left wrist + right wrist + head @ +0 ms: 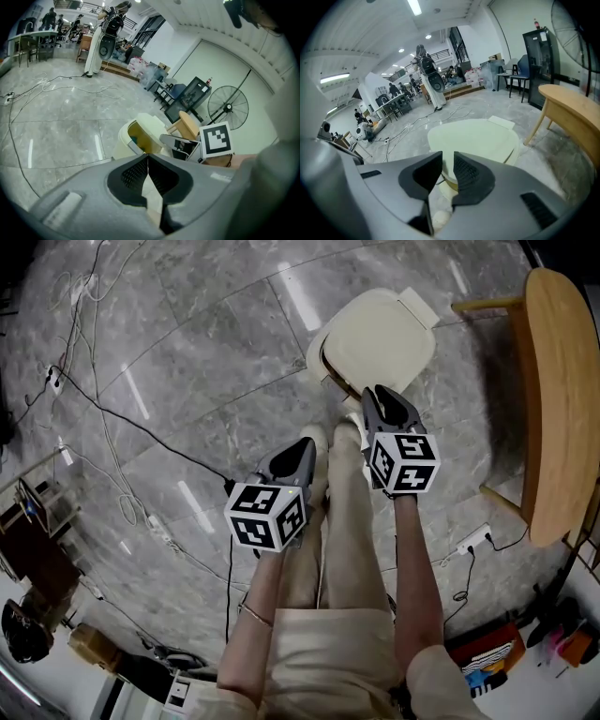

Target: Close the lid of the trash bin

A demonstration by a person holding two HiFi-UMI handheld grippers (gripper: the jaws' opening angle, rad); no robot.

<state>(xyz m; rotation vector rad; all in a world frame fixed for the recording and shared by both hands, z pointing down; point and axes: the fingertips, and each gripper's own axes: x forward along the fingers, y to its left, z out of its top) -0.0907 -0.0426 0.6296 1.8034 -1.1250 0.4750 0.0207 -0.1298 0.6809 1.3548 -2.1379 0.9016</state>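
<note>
Two grippers hang over the person's legs, and the closing step looks part done. The cream lid [380, 338] sits low over the trash bin [316, 354] on the far side of the grey floor [187, 352], left of a wooden table [553, 399]. A dark gap shows along the lid's near left edge, so it reads as ajar rather than seated. The right gripper [375, 392] points forward and down with its tips at the lid's near edge; I cannot tell whether they touch it. Its jaws stand a narrow slit apart with nothing between the pads. The left gripper [302, 448] hangs nearer and to the left, short of the bin and angled down likewise, jaws together and empty. By my judgement the next move calls for the right gripper to press down on the lid's near part until the gap closes, kept central so the bin does not tip
</note>
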